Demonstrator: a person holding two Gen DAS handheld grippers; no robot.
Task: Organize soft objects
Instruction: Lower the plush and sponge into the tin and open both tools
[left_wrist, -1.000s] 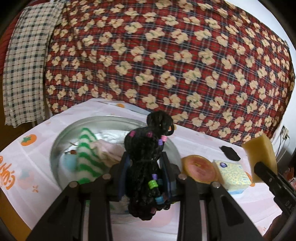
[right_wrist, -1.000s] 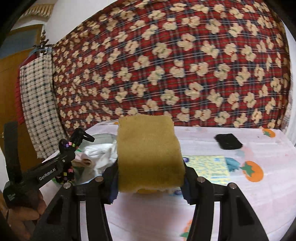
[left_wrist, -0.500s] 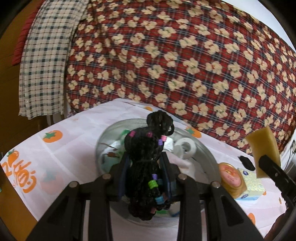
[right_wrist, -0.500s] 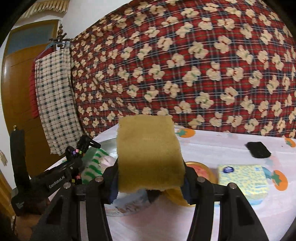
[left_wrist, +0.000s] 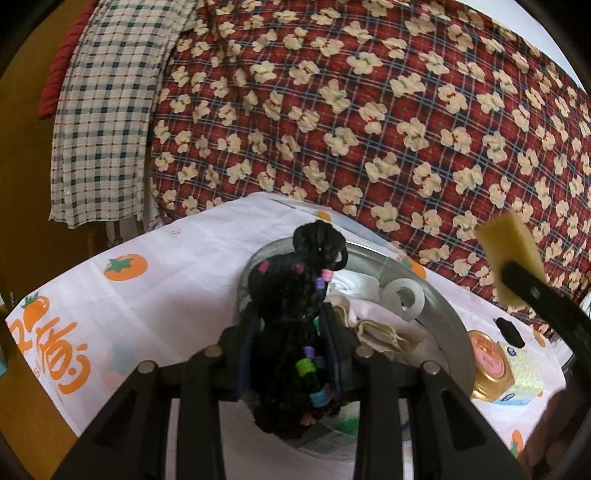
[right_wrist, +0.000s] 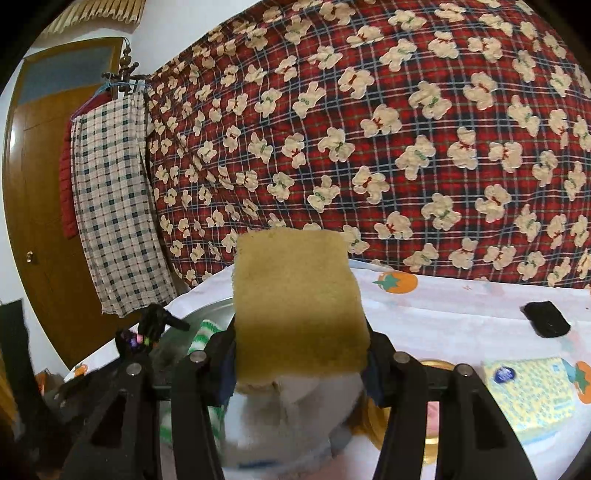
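While its 2 fingers clamp a black braided hair bundle (left_wrist: 291, 325) with coloured beads, the left gripper (left_wrist: 290, 339) hangs above a metal basin (left_wrist: 452, 321) holding cloths and a white tape roll (left_wrist: 403, 298). Right gripper (right_wrist: 301, 354): 2 fingers squeezing a yellow sponge (right_wrist: 297, 306) over the basin's right side. Beside the basin: round tin (left_wrist: 487, 360), tissue pack (right_wrist: 530, 393) on the tablecloth (left_wrist: 177, 280).

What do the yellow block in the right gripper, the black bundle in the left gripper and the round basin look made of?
The yellow block looks like foam sponge: matte, fine-pored, edges bulging slightly in the grip. The black bundle seems to be braided synthetic hair or yarn: glossy twisted strands strung with small coloured beads. The basin appears to be metal, likely stainless steel: grey rim with a dull sheen.
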